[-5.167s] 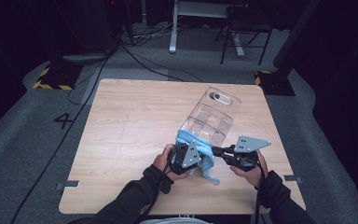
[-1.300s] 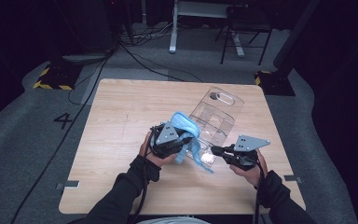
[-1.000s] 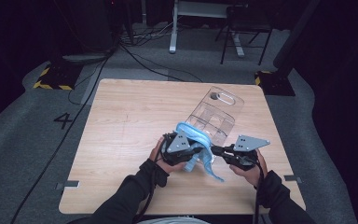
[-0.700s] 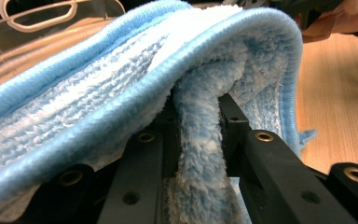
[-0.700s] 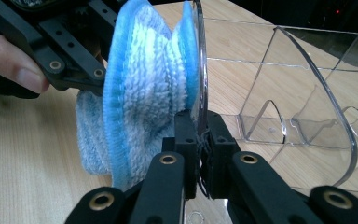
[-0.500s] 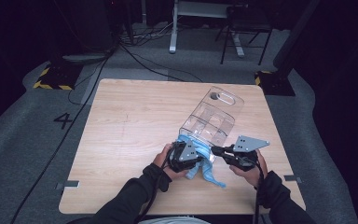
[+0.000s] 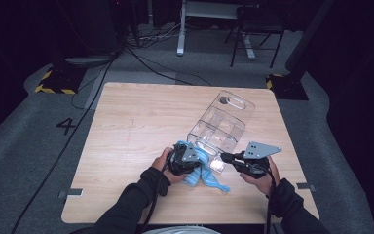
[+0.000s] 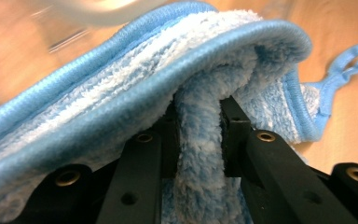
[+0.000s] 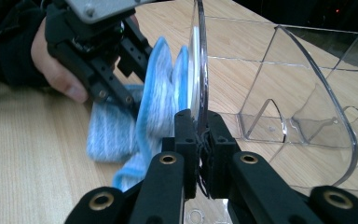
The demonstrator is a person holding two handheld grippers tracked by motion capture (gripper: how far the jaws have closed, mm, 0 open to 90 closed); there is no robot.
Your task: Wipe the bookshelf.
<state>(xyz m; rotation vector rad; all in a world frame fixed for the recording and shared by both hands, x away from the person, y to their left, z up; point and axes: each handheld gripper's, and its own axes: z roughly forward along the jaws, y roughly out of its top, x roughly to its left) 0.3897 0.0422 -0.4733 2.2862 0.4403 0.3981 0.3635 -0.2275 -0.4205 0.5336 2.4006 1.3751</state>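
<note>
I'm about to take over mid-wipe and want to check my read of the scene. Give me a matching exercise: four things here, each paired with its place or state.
Things:
1. blue cloth
2. clear plastic container
3. left gripper
4. right gripper

States:
a. clamped on the container's thin clear wall
b. lying on its side on the wooden table
c. shut on a fold of towelling
d. bunched against the container's near end, with a loop tag trailing

Pairs: 1-d, 2-b, 3-c, 4-a
</note>
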